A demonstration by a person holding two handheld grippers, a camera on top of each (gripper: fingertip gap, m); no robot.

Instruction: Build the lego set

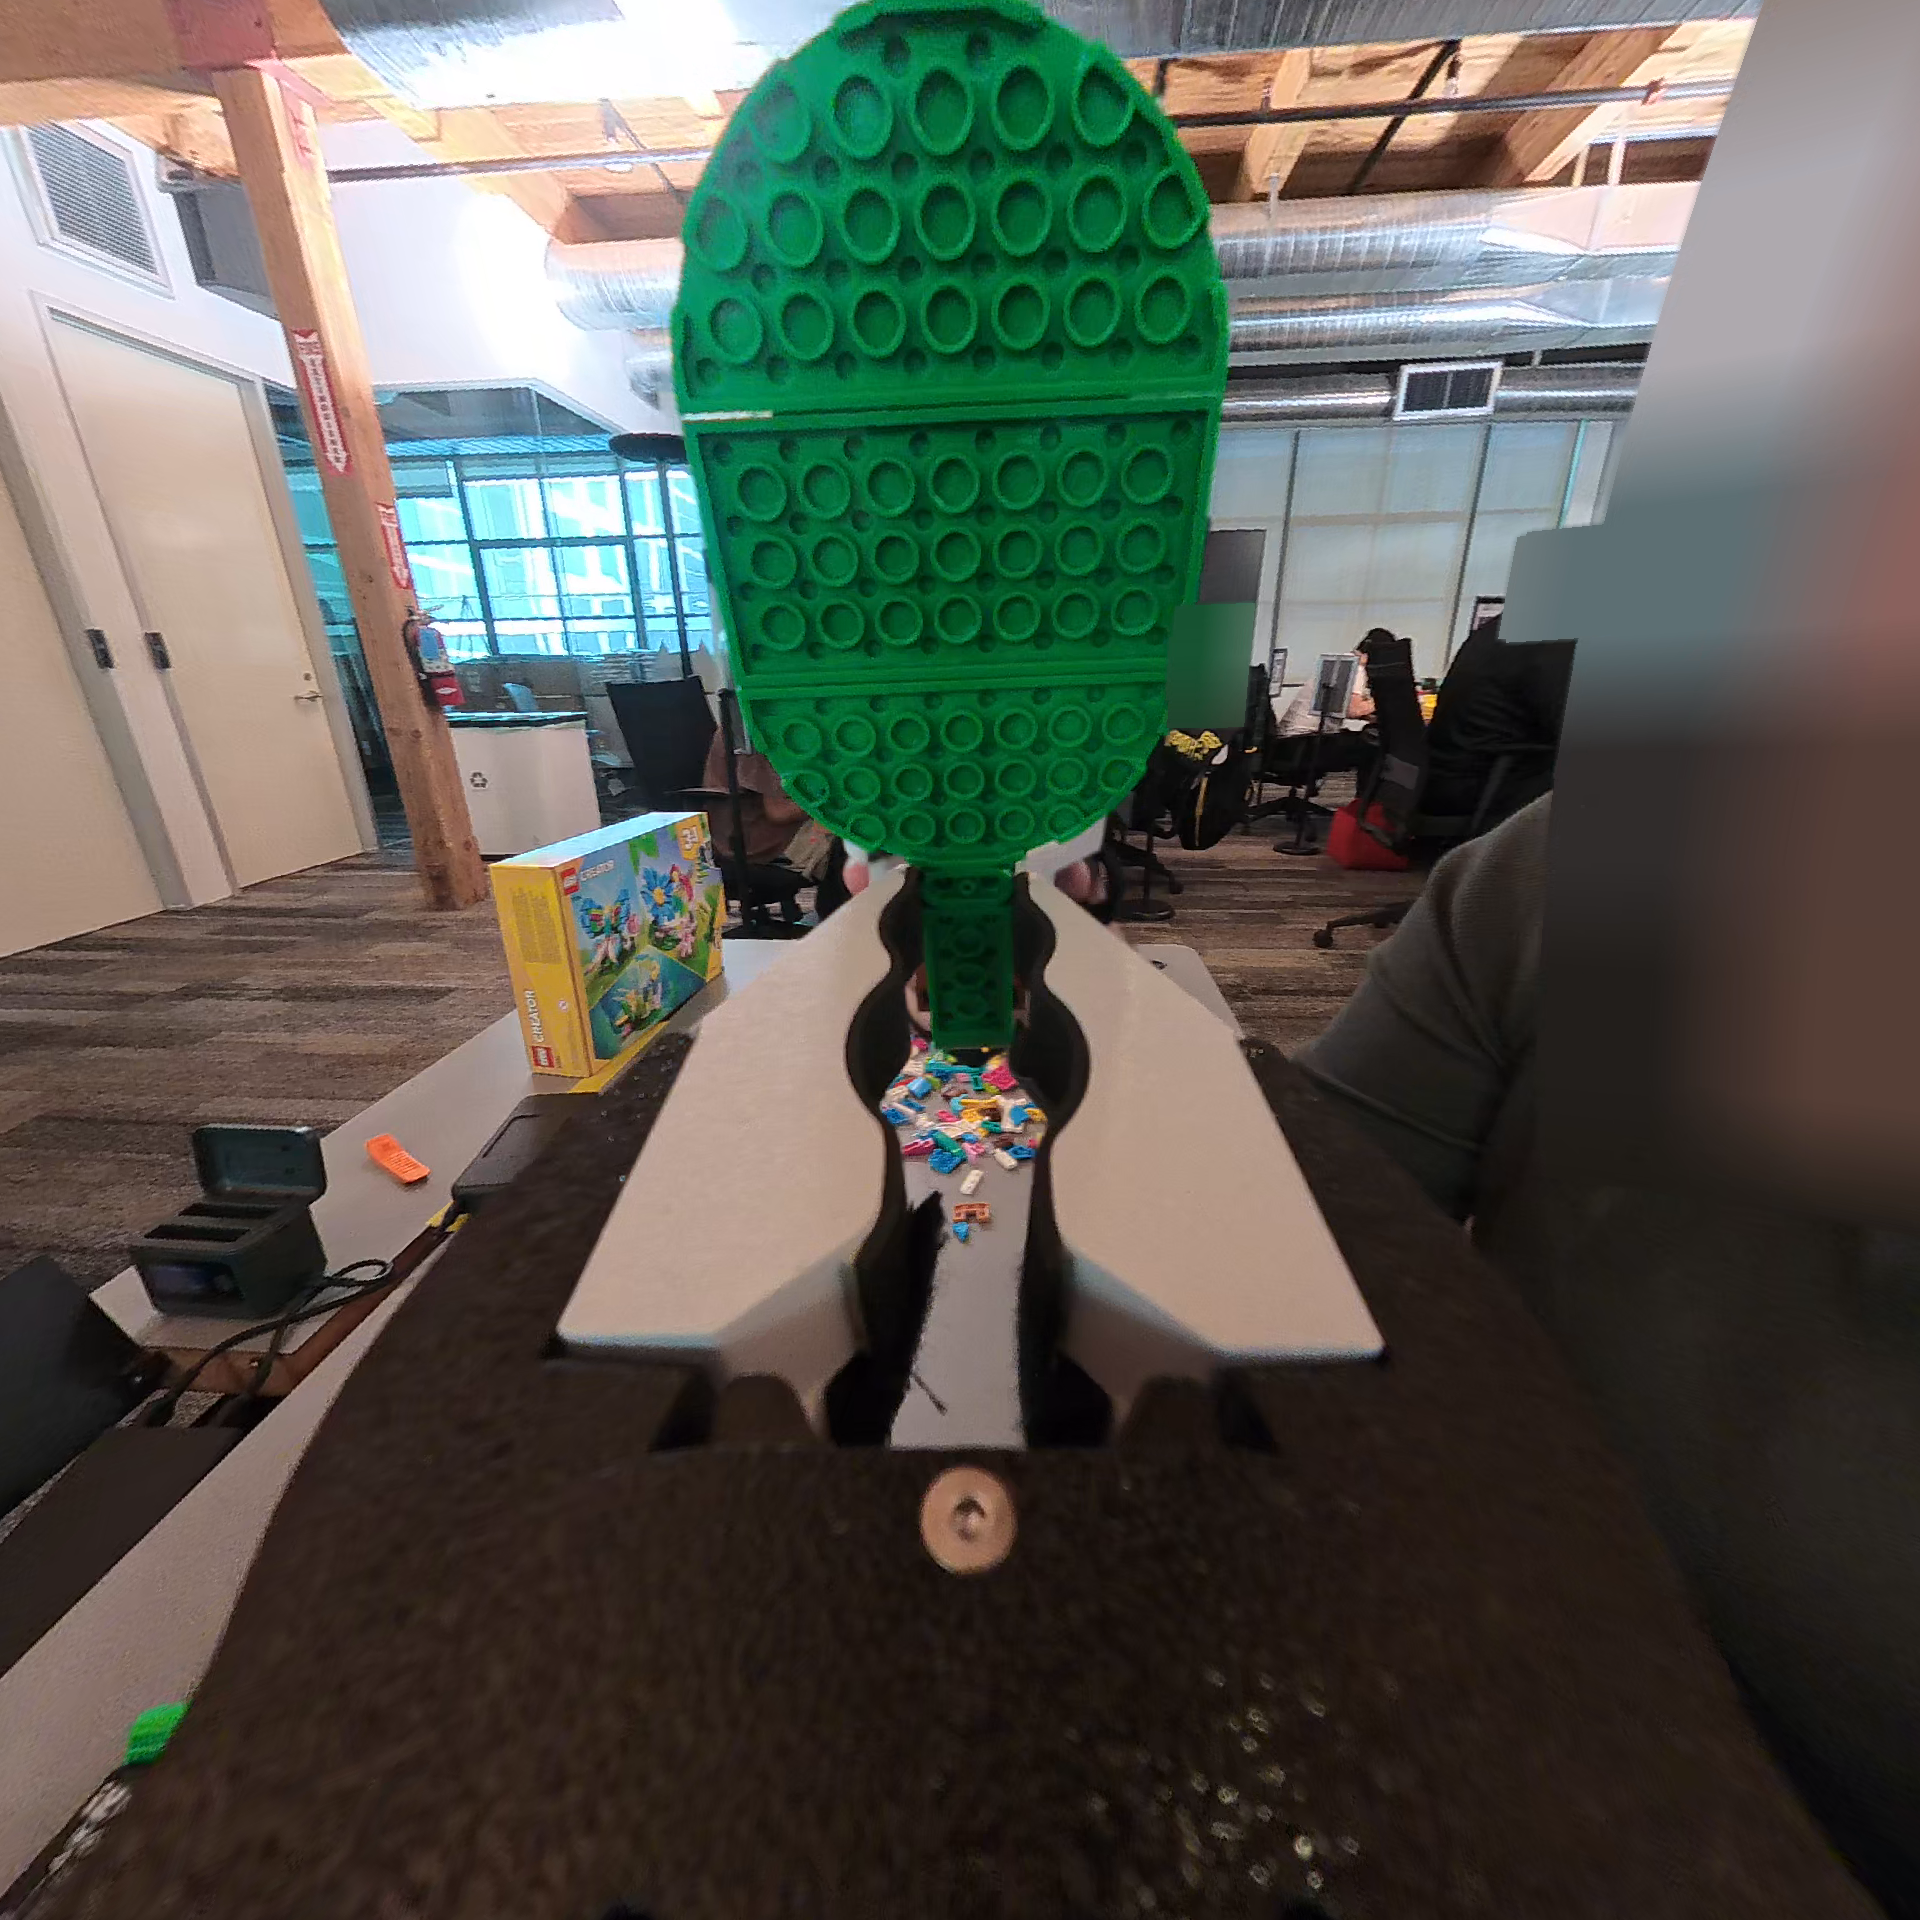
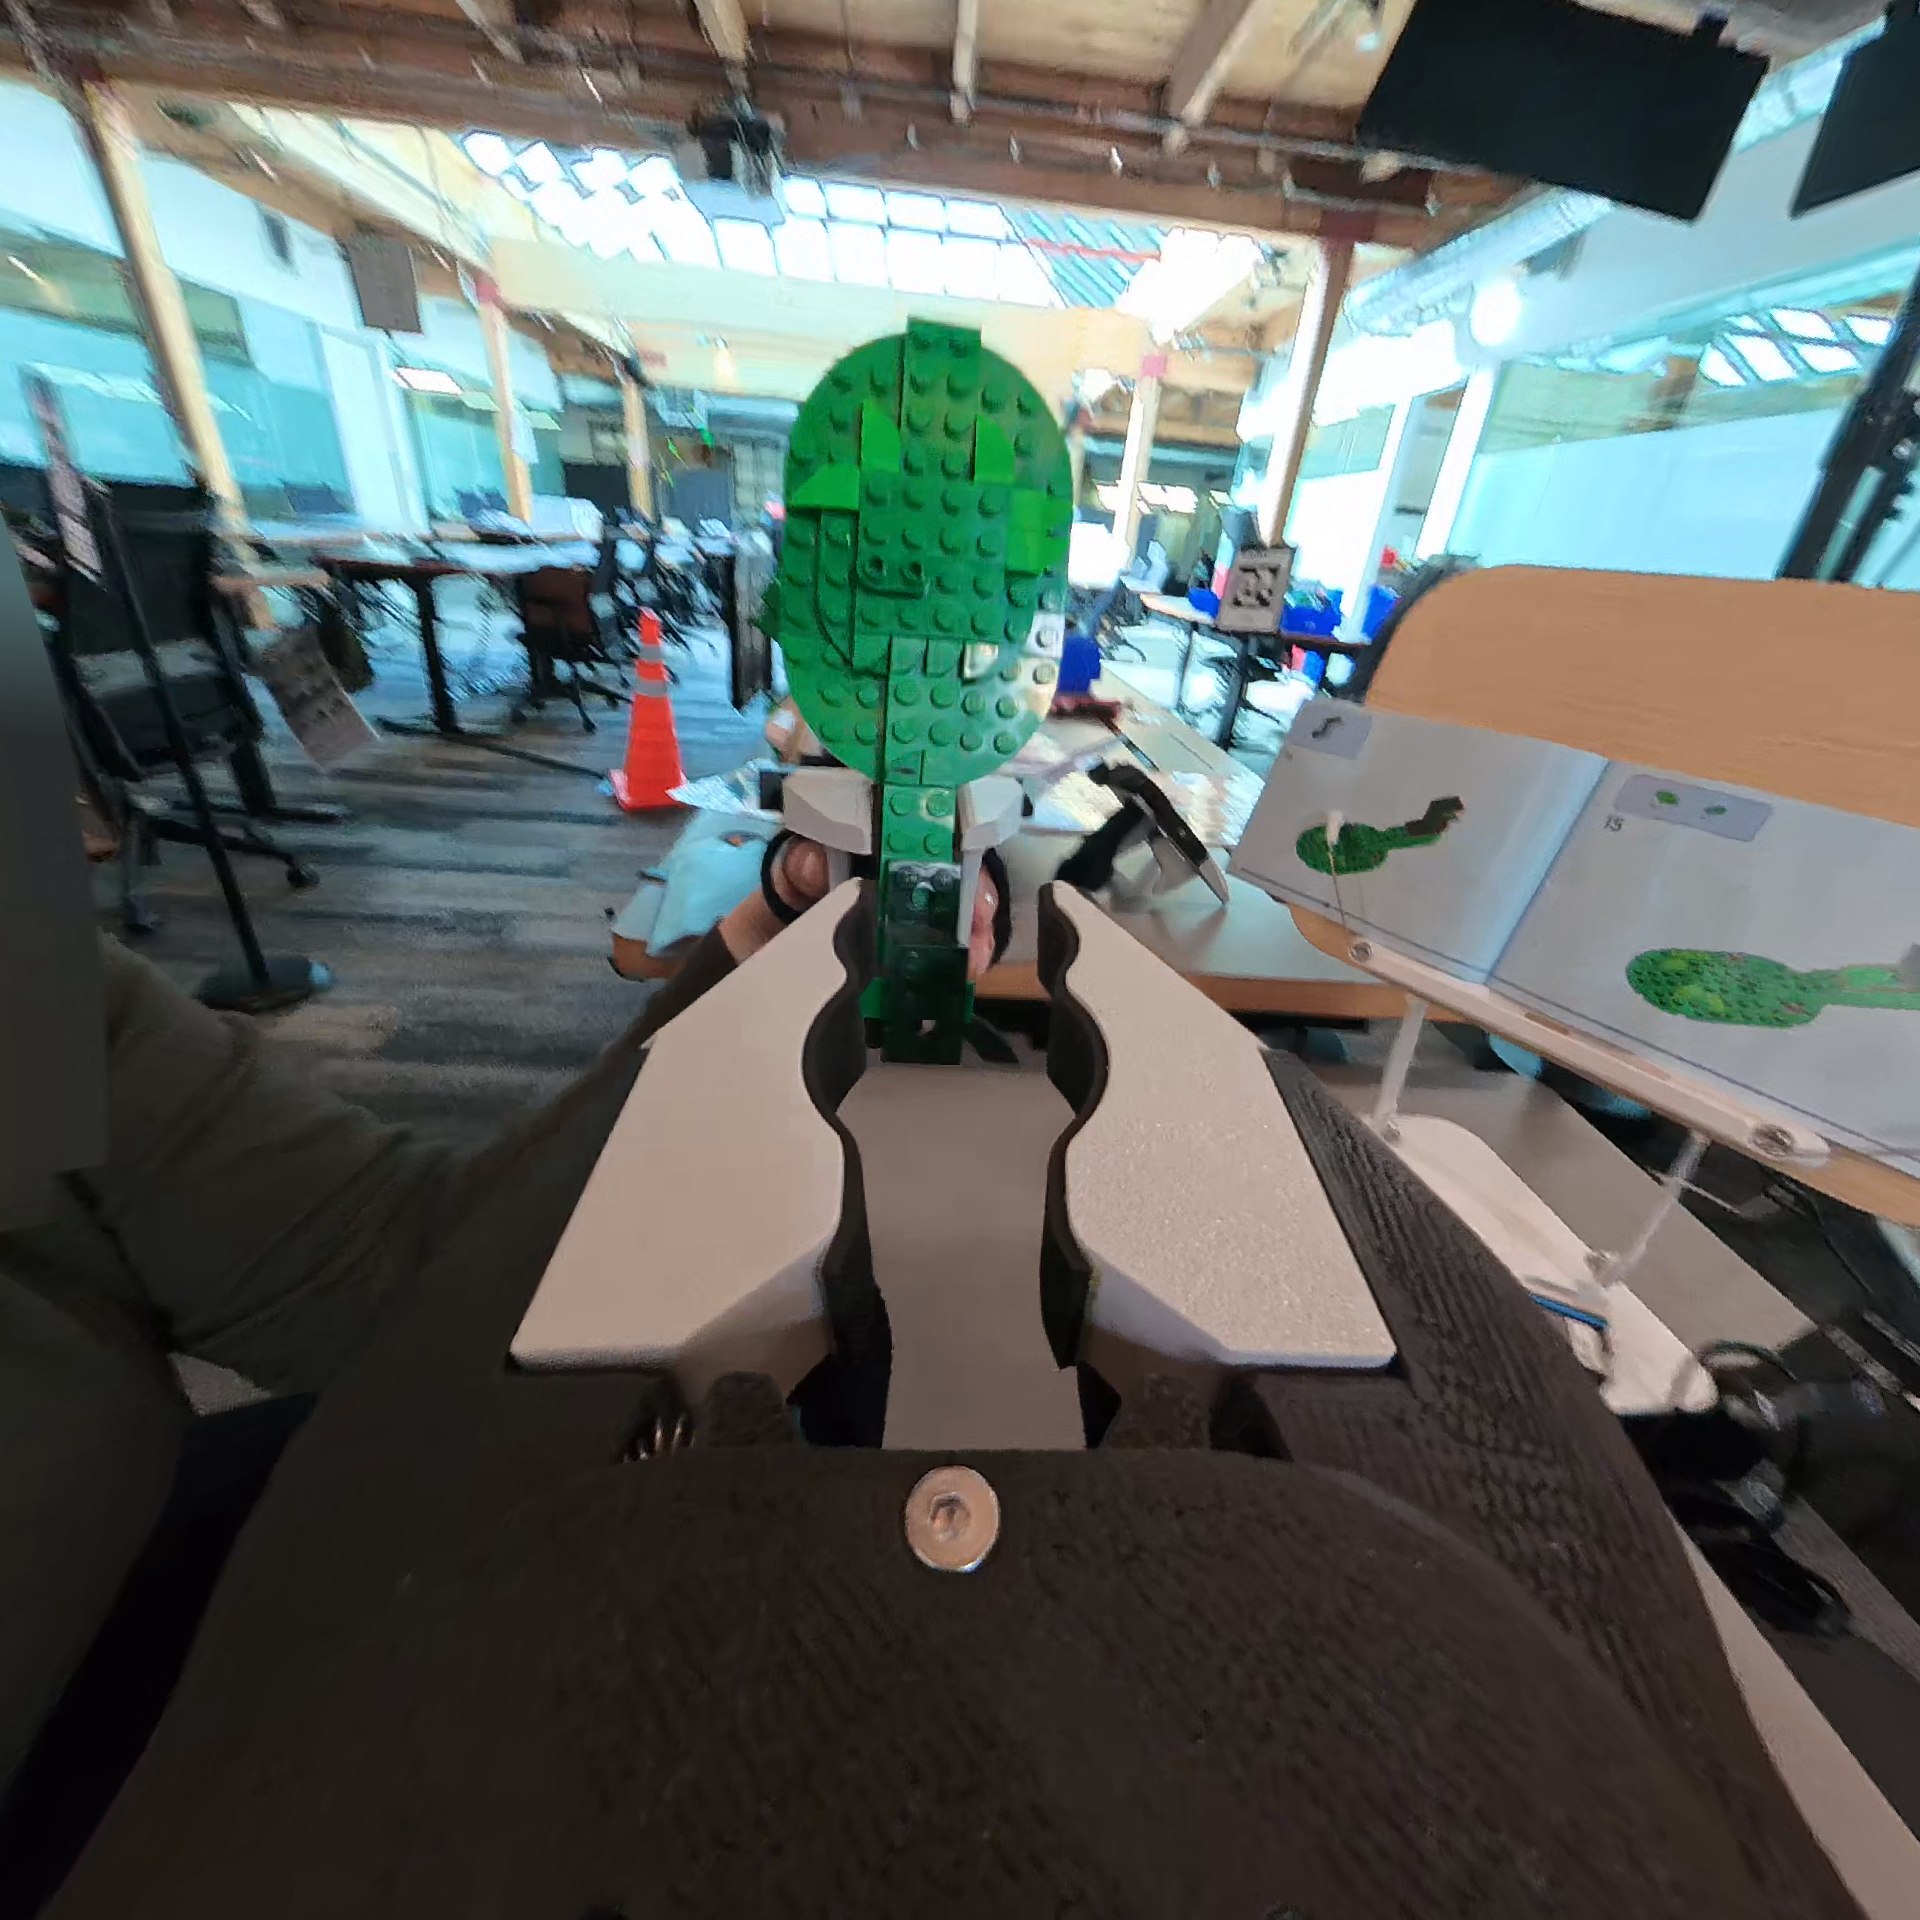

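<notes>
A green lego assembly (image 1: 951,436), an oval plate on a narrow stem, stands upright in the air. In the left wrist view its hollow underside faces me. My left gripper (image 1: 966,904) is shut on the stem just below the oval. In the right wrist view its studded top (image 2: 925,551) faces me, and the left gripper (image 2: 914,821) shows behind it, clamped on the stem. My right gripper (image 2: 951,904) is open. Its fingers stand on either side of the stem's dark lower end (image 2: 920,987), with a clear gap on the right.
A pile of loose coloured pieces (image 1: 961,1112) lies on the grey table (image 1: 436,1122). Left of it are a yellow lego box (image 1: 608,945), an orange tool (image 1: 395,1158) and a black case (image 1: 239,1226). An open instruction booklet (image 2: 1610,883) rests on a stand at right. My left and right fingertips are right by each other.
</notes>
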